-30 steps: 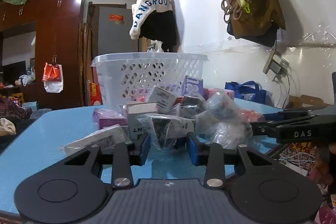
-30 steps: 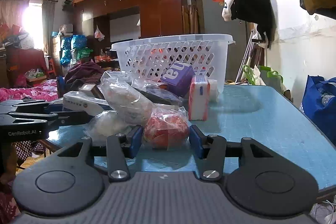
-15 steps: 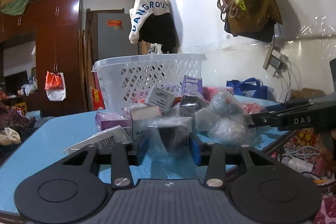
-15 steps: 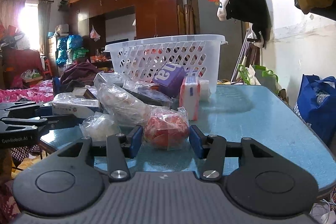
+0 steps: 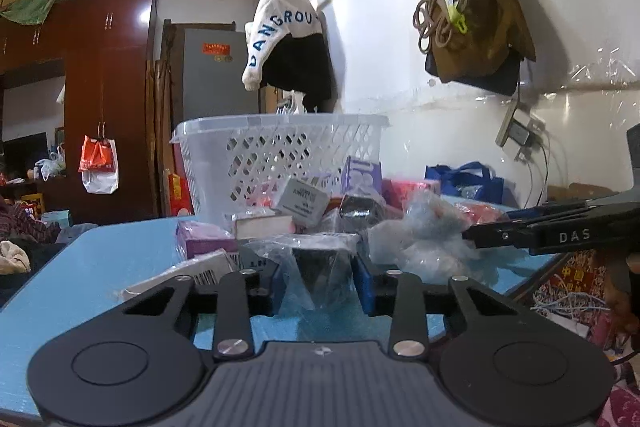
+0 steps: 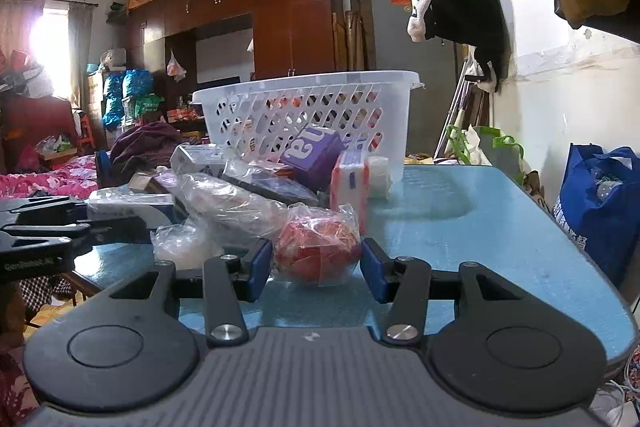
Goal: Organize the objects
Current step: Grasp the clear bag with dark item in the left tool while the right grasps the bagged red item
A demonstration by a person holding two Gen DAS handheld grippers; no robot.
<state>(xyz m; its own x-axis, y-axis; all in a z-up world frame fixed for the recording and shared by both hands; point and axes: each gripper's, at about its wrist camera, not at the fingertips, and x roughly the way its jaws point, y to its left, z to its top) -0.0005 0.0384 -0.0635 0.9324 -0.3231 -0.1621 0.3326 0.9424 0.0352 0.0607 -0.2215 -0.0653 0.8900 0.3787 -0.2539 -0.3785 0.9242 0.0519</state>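
- Left wrist view is showing the left gripper [image 5: 320,277] pinching a dark object wrapped in clear plastic [image 5: 322,267] at the near edge of the pile on the blue table [image 5: 100,267]; the blue pads are pressing into the film on both sides. It is looking light, and the wrap is looking slippery and crinkly, so the grip is likely needing to sit on the firm dark body, not on loose film.
- A barcoded white box [image 5: 188,273] is lying just left of that package, with a purple box [image 5: 200,239] behind, so both are crowding the lift path.
- The white lattice basket [image 5: 280,155], presumably the goal, is standing behind the pile.
- Right wrist view is showing the right gripper [image 6: 316,269] spread around a red bagged item [image 6: 316,251], the pads seeming apart from it. It is looking soft and roundish, best taken across its middle.
- A striped pack [image 6: 349,187] is standing upright close behind it, and clear bags [image 6: 224,203] are lying to its left.
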